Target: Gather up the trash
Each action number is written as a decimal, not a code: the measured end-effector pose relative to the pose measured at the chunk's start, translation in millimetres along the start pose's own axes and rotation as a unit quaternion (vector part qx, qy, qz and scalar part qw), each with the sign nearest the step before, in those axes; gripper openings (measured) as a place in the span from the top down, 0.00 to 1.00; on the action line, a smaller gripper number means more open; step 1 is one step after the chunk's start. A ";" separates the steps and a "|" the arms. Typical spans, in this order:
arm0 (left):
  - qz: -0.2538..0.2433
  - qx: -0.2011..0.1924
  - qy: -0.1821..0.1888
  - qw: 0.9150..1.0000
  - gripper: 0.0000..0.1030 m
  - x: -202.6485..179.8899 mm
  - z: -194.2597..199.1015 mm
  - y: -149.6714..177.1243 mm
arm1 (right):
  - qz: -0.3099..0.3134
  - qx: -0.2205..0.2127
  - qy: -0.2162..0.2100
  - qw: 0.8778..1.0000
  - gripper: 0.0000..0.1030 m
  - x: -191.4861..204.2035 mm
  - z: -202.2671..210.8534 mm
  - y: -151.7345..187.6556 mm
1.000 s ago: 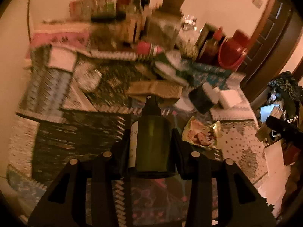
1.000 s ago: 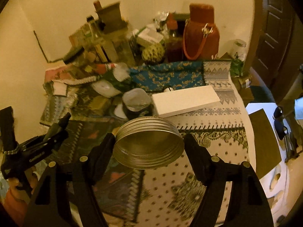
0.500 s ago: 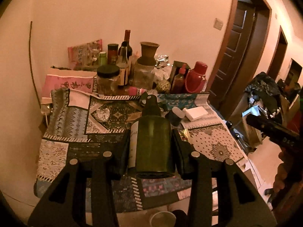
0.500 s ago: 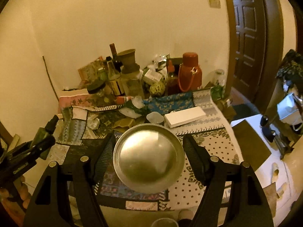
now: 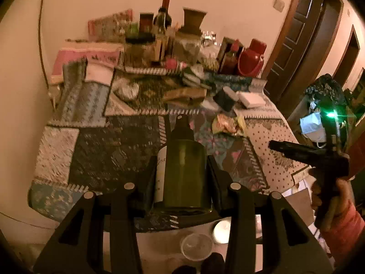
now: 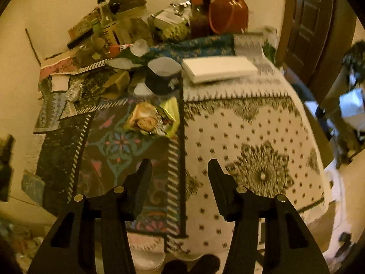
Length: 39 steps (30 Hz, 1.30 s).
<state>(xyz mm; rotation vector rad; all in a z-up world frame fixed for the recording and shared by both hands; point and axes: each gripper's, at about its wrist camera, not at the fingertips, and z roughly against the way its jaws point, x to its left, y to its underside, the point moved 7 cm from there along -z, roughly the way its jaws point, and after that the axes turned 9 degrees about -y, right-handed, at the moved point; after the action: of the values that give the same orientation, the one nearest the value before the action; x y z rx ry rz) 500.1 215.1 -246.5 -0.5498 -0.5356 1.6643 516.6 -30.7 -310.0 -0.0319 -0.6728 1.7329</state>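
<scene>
The table (image 6: 262, 123) carries a patchwork cloth; its lower right half lies bare to the rounded edge, clutter crowding the upper left by the wall; the right claw (image 6: 180, 171) tilts steeply down over that bare cloth, jaws closing on nothing; a crumpled snack wrapper (image 6: 152, 119) lies at frame centre; the left claw (image 5: 182, 171) grips a dark green glass bottle (image 5: 184, 173), neck pointing away, white label at its left.

Dark green glass wine bottle (image 5: 184, 171) with white label, clamped lengthwise, neck pointed away. Crumpled shiny colourful snack wrapper (image 6: 155, 118) lay flat on patterned cloth, near the overturned dark plastic cup (image 6: 163, 75).
</scene>
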 end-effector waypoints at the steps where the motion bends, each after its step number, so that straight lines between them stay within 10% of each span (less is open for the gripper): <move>1: -0.001 0.005 0.001 1.000 0.61 0.3 -4.0 2.5 | -0.005 0.003 -0.002 1.000 0.54 -2.8 4.8 5.2; 25: -0.079 0.053 0.044 0.994 0.61 -65.0 -7.4 66.0 | 0.017 -0.034 0.021 0.999 0.37 17.8 81.2 68.2; 39: -0.022 0.158 0.038 0.986 0.61 -118.4 -37.9 207.3 | 0.061 0.023 -0.006 0.998 0.37 -20.8 90.6 176.3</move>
<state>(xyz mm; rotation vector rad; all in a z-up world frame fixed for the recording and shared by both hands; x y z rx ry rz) 382.2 68.4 -398.2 -0.3637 -0.2189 1.6375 333.0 -107.6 -320.8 -0.0308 -0.6519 1.8676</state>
